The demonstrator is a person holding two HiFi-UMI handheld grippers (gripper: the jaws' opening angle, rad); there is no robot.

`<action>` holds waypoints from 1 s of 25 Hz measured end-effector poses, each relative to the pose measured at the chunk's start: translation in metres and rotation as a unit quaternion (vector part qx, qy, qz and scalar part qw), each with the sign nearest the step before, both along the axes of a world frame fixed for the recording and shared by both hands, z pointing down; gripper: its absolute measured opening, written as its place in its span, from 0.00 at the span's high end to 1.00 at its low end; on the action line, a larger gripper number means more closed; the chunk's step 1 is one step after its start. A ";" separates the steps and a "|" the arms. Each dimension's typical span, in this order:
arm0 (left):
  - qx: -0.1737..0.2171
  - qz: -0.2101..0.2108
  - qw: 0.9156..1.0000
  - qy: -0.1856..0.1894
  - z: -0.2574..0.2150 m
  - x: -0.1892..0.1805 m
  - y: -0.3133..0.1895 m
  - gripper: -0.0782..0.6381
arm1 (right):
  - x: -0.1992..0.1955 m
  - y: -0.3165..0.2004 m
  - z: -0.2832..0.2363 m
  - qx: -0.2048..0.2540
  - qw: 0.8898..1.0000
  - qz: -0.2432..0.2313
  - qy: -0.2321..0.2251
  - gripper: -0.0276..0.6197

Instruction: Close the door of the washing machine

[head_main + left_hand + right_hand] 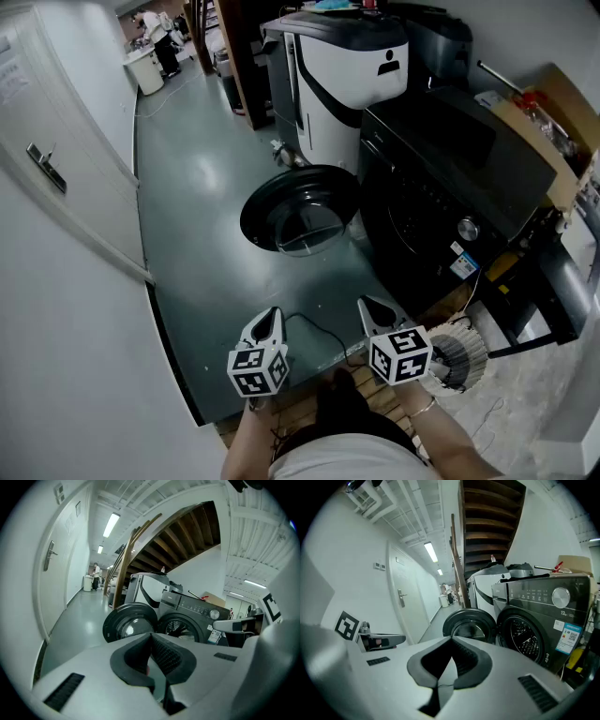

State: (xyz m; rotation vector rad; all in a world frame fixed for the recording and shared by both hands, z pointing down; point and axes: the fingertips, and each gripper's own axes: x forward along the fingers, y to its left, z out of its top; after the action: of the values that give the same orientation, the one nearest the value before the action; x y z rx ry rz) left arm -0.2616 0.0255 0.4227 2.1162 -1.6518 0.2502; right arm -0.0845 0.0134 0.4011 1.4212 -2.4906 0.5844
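Note:
A dark front-loading washing machine (450, 187) stands at the right, its round door (300, 211) swung wide open over the floor, glass bowl facing up. The drum opening (527, 637) shows in the right gripper view beside the open door (468, 625); the left gripper view shows the door (129, 625) and the drum (183, 627) too. My left gripper (270, 319) and right gripper (375, 307) hang side by side, well short of the door, both shut with nothing between the jaws.
A white and black appliance (352, 66) stands behind the washer. A cardboard box (544, 122) rests on the machine's top. A white door with a handle (47, 169) lines the left wall. A cable (319, 330) lies on the green floor near the grippers. A person stands far down the corridor (159, 37).

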 end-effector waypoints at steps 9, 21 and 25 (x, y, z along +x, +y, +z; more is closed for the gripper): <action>0.004 0.001 1.000 0.000 -0.004 -0.004 0.004 0.86 | -0.011 0.005 -0.003 0.009 1.000 -0.009 0.010 0.95; -0.016 0.020 0.999 -0.024 0.018 0.000 -0.002 0.85 | 0.006 0.011 0.000 0.010 0.999 0.039 0.006 0.95; -0.015 0.020 0.999 -0.034 0.020 0.000 -0.004 0.85 | 0.022 0.014 -0.003 0.014 0.998 0.059 0.010 0.95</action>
State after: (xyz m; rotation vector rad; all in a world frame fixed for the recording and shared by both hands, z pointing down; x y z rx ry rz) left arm -0.2612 0.0216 0.4432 2.1405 -1.6341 0.3604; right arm -0.0622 0.0269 0.3984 1.5849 -2.4208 0.5565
